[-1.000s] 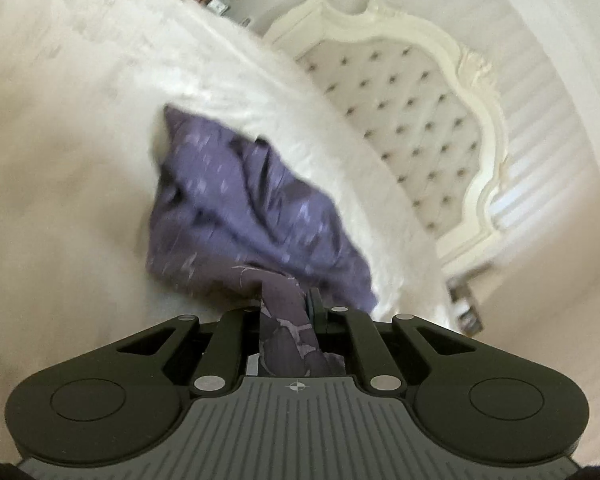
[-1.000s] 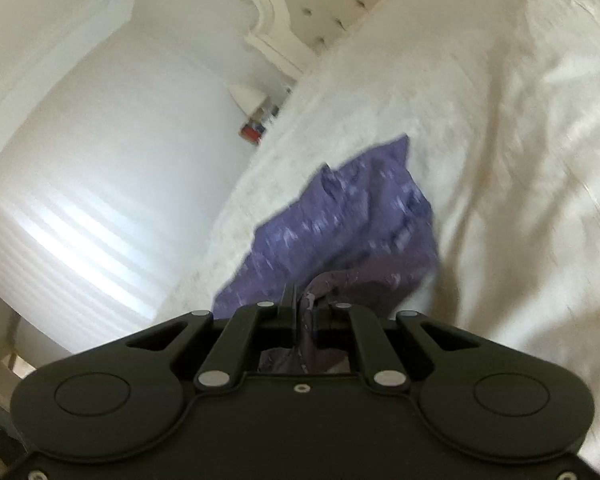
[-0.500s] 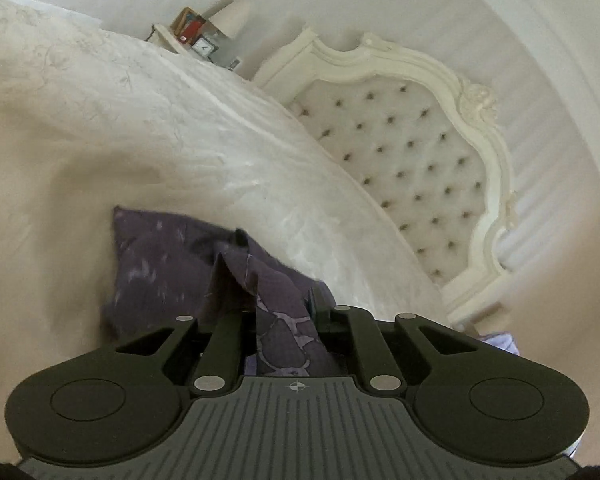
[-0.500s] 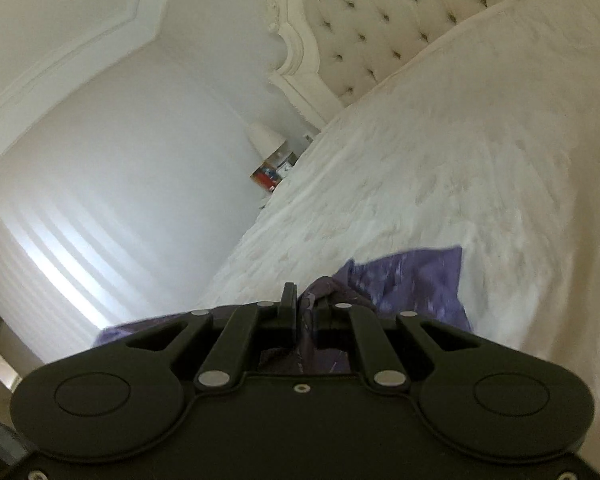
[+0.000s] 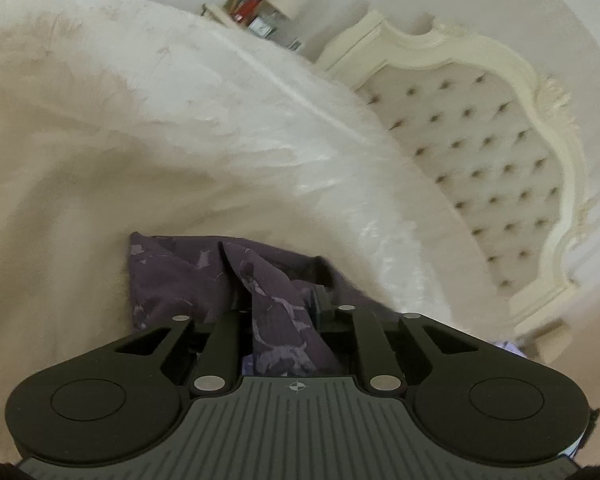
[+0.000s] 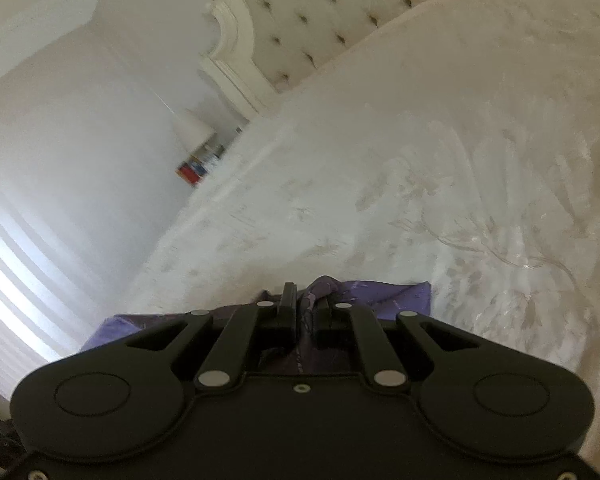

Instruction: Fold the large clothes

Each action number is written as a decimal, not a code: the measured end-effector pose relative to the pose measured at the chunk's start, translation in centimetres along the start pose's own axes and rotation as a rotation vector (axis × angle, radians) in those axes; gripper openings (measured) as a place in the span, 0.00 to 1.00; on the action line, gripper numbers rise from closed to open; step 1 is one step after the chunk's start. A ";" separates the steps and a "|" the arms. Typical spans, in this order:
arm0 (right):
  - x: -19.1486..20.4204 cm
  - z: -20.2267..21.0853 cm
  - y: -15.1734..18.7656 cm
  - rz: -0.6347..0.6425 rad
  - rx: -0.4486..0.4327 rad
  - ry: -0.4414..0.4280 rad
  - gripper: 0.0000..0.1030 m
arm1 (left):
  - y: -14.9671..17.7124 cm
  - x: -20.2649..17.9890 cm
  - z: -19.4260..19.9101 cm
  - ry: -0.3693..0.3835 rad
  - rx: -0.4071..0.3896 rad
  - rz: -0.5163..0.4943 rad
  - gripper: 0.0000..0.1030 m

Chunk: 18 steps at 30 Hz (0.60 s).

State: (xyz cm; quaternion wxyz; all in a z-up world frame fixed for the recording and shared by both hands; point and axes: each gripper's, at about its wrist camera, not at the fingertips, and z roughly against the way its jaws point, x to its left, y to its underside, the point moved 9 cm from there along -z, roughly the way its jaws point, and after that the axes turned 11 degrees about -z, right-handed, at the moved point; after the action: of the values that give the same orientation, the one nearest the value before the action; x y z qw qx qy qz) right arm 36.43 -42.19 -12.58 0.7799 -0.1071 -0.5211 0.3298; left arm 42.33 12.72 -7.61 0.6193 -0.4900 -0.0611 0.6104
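Note:
A purple patterned garment (image 5: 172,280) lies bunched on the white bedspread (image 5: 180,140) just ahead of my left gripper (image 5: 278,300). A ridge of its cloth runs back between the fingers. The left jaws are opening, with the cloth still filling the gap between them. In the right wrist view my right gripper (image 6: 306,300) is shut on a fold of the same garment (image 6: 380,294), which spreads flat to both sides of the fingers low on the bedspread (image 6: 420,160). Most of the garment is hidden under the gripper bodies.
A cream tufted headboard (image 5: 480,160) stands at the bed's far end and also shows as the headboard (image 6: 320,12) in the right view. A bedside table with books (image 5: 256,12) and a lamp (image 6: 192,128) sits beside the bed. White walls surround it.
Both grippers have swept across the bed with the garment. It hung spread out ahead before; now it lies low and close under the fingers. The left fingers stand a little wider apart.

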 end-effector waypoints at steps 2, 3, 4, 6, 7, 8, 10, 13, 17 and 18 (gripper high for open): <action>-0.5 -1.1 0.1 -0.013 0.006 0.017 0.16 | 0.3 0.8 -0.9 0.001 0.010 0.029 0.19; -0.8 -1.6 0.1 -0.021 0.007 0.026 0.17 | 0.4 1.1 -1.2 0.011 0.012 0.055 0.24; -1.1 -1.9 0.2 -0.026 0.011 0.034 0.22 | 0.5 1.6 -1.4 0.039 0.009 0.088 0.27; -1.4 -2.3 0.3 -0.027 0.015 0.034 0.38 | 0.5 1.9 -1.3 0.097 -0.016 0.127 0.53; -1.4 -2.2 0.3 -0.022 0.011 0.025 0.54 | 0.2 1.8 -0.9 0.126 -0.050 0.130 0.65; -1.1 -2.3 0.1 -0.012 -0.002 0.016 0.72 | -0.1 1.7 -0.4 0.142 -0.085 0.120 0.88; -0.7 -1.5 -0.2 0.035 -0.051 0.014 0.95 | -1.0 1.7 1.3 0.084 -0.166 0.066 1.00; 0.2 0.0 -0.4 0.109 -0.089 0.014 0.95 | -1.7 1.2 3.5 0.029 -0.204 -0.016 1.00; 2.6 1.1 1.7 0.259 -0.075 0.017 0.95 | -0.6 -1.3 4.2 -0.042 -0.129 -0.178 1.00; 3.5 0.9 2.7 0.311 -0.058 0.022 0.95 | 0.1 -2.5 4.0 -0.049 -0.104 -0.239 1.00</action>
State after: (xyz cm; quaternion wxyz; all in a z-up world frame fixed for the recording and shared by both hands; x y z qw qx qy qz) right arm 35.33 -38.11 -10.98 0.7215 -0.2125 -0.4992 0.4302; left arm 38.93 12.76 -4.31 0.6598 -0.4956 -0.1654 0.5400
